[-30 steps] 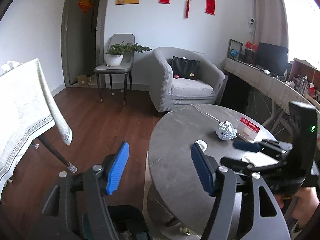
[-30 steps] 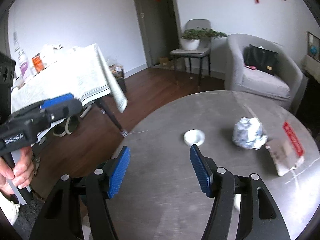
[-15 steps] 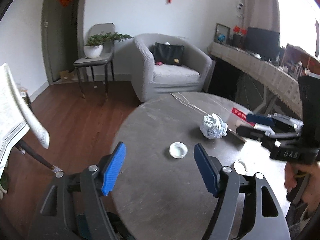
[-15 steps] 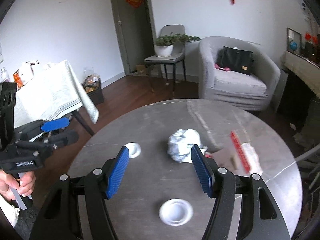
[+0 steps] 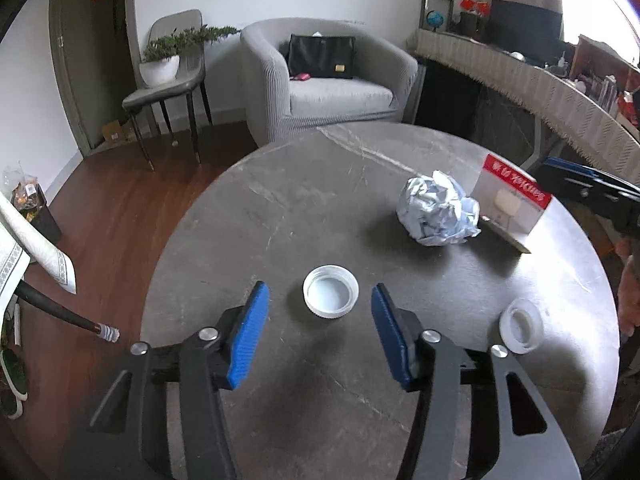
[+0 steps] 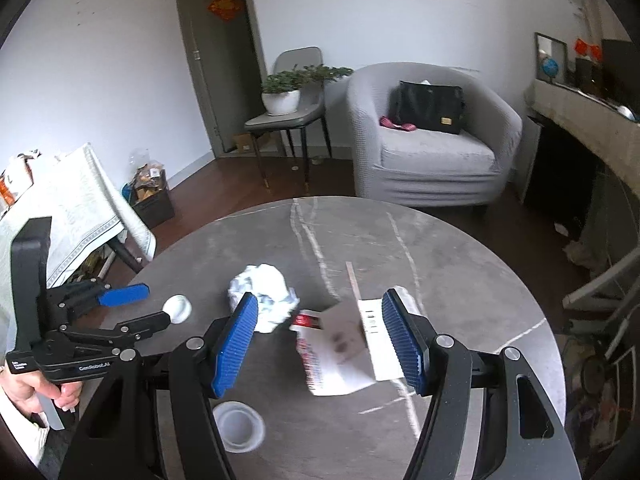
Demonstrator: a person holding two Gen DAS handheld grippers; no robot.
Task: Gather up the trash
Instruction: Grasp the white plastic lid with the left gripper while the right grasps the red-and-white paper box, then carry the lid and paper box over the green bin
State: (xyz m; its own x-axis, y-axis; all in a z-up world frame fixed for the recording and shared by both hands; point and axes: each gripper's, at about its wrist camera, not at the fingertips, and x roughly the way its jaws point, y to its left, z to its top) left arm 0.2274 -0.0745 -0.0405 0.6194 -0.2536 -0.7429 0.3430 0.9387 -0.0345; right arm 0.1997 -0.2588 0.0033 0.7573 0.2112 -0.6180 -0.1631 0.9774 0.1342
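We hold the left gripper (image 5: 316,328) spread wide over the round worktop (image 5: 280,216), a white bottle cap (image 5: 331,291) lying between its blue pads, untouched. Our right gripper (image 6: 316,340) is also released, above a torn red-and-white package (image 6: 340,348) that looks blurred. The crumpled paper ball (image 5: 438,214) sits just beside it, toward the right edge. A second cap (image 5: 521,325) lies near the front edge.

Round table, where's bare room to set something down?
The round table is bare along its far rim toward the armchair, and left of the bottle cap. It is crowded on the right: crumpled paper, red-and-white package, second cap.
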